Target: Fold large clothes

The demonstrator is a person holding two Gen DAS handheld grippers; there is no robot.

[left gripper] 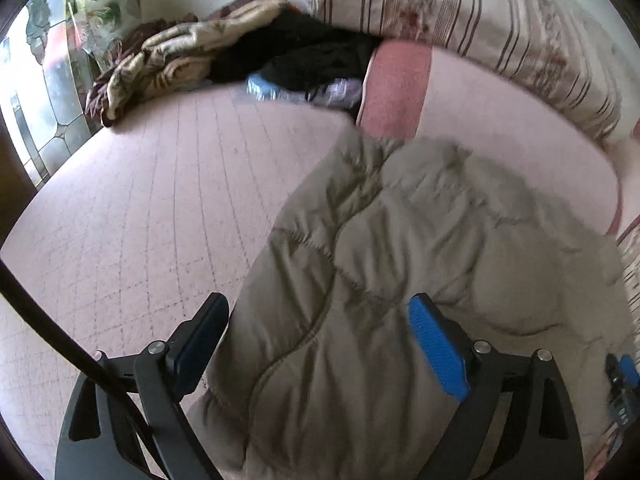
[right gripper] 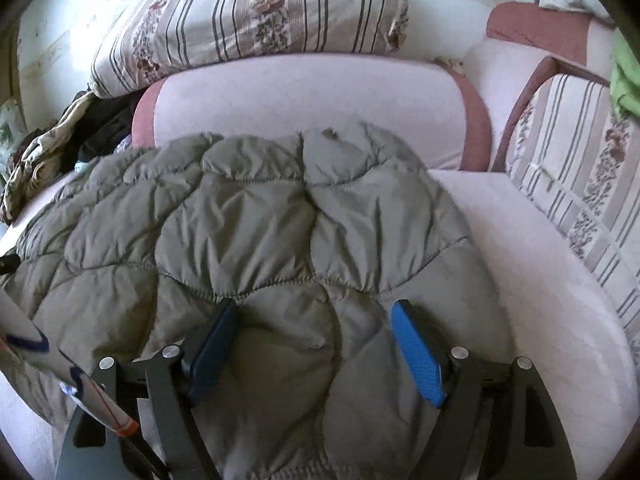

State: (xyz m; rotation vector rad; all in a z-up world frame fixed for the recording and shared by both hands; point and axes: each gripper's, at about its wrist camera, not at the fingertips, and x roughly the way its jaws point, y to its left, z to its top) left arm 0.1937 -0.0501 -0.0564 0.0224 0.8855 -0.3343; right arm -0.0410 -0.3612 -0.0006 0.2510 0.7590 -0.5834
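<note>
Left wrist view: the left gripper (left gripper: 320,344) hangs over the near edge of a pink bed (left gripper: 160,208), its blue-padded fingers (left gripper: 438,350) spread wide, gripping nothing. A grey quilted jacket (left gripper: 400,260) lies on the bed below them, running toward the pink pillow (left gripper: 396,88) at the far edge; the jacket's near end drops out of the frame. The far part of the shot is smeared, so the dark clothes (left gripper: 320,52) heaped at the far edge beside a patterned blanket (left gripper: 176,56) are hard to read. A striped cushion (left gripper: 500,28) leans behind the pillow. At the right edge a sliver of the other tool peeks in, mostly cut off.

Right wrist view: the right gripper (right gripper: 316,344) also stands wide open over the jacket (right gripper: 248,220), which spreads across the bed (right gripper: 520,240) up to the pillow (right gripper: 312,100). The jacket's near hem is hidden under the tool. One striped cushion (right gripper: 248,20) sits behind, another (right gripper: 576,176) along the right edge. Something green (right gripper: 624,76) is cropped at the far right.
</note>
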